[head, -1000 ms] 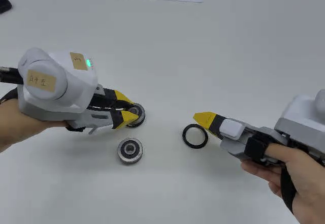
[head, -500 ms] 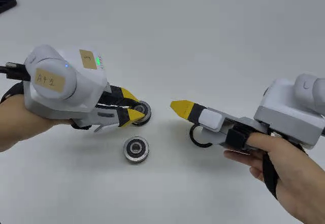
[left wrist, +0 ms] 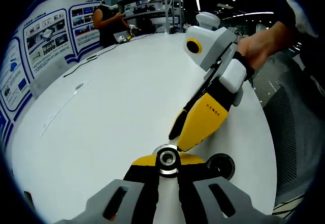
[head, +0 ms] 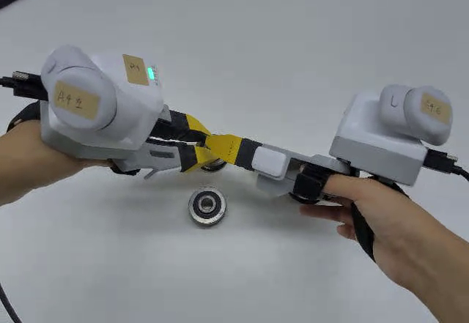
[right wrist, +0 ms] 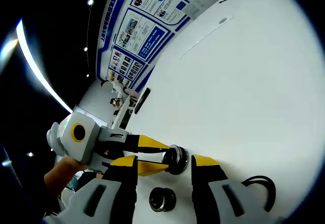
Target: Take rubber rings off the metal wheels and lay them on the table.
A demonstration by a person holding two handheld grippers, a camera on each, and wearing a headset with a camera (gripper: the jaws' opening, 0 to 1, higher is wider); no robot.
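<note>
Left tool (head: 195, 147) is clenched on a metal wheel (left wrist: 167, 160): from its own gripper view the wheel sits end-on between the two yellow tips, its bright hub facing the camera and a dark band around its rim. The hand (head: 29, 169) behind this tool grips the white body, and a green light glows on the casing.

Right tool (right wrist: 166, 164) has come in nose to nose with it. Its jaws stand apart, one on either side of that same wheel, as its own gripper view shows. From the left gripper view, one of its yellow tips looks to be against the wheel's upper edge, but I cannot tell whether the other jaw touches. The right hand (head: 374, 213) wraps the handle with a finger forward.

Just off the left tool's tips, on the person's side, a second wheel (head: 207, 206) lies flat on the white desk (head: 293, 59), apart from both tools and wearing its own dark rim. In the right gripper view it sits low between that tool's jaws, nearer the camera than the held wheel.

Outside the right tool's right-hand jaw, near it but not touching, a loose rubber ring (right wrist: 259, 188) lies flat on the desk.
</note>
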